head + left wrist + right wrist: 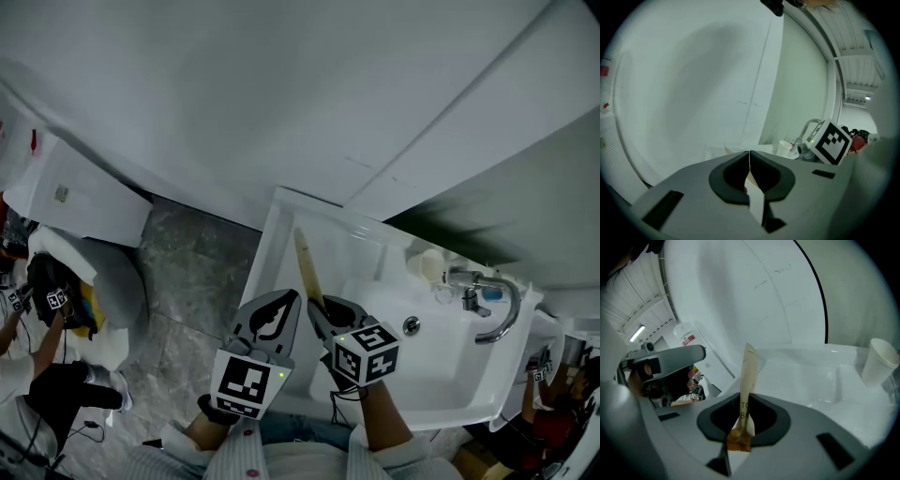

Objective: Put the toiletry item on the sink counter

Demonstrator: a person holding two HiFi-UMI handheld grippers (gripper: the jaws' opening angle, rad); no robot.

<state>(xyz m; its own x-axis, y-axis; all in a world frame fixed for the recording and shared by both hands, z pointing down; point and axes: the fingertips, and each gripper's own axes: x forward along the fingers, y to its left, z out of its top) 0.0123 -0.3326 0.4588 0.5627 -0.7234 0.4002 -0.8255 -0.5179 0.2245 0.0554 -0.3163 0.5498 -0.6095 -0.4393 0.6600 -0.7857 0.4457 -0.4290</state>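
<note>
A long, thin paper-wrapped toiletry packet point(306, 265) with a brown end, likely a toothbrush, sticks forward out of my right gripper point(317, 309). It hangs over the left part of the white sink counter point(277, 246). In the right gripper view the packet point(748, 376) runs between the jaws, and the right gripper point(742, 401) is shut on its lower part. My left gripper point(284, 302) hovers just left of it, near the counter's front edge. In the left gripper view the left gripper point(749, 154) is shut with nothing in it.
A chrome faucet point(486, 298) and a white paper cup point(427, 265) stand at the basin's far right; the cup point(880, 363) also shows in the right gripper view. White wall panels rise behind. A toilet point(105, 274) and a person are at the left, over grey floor.
</note>
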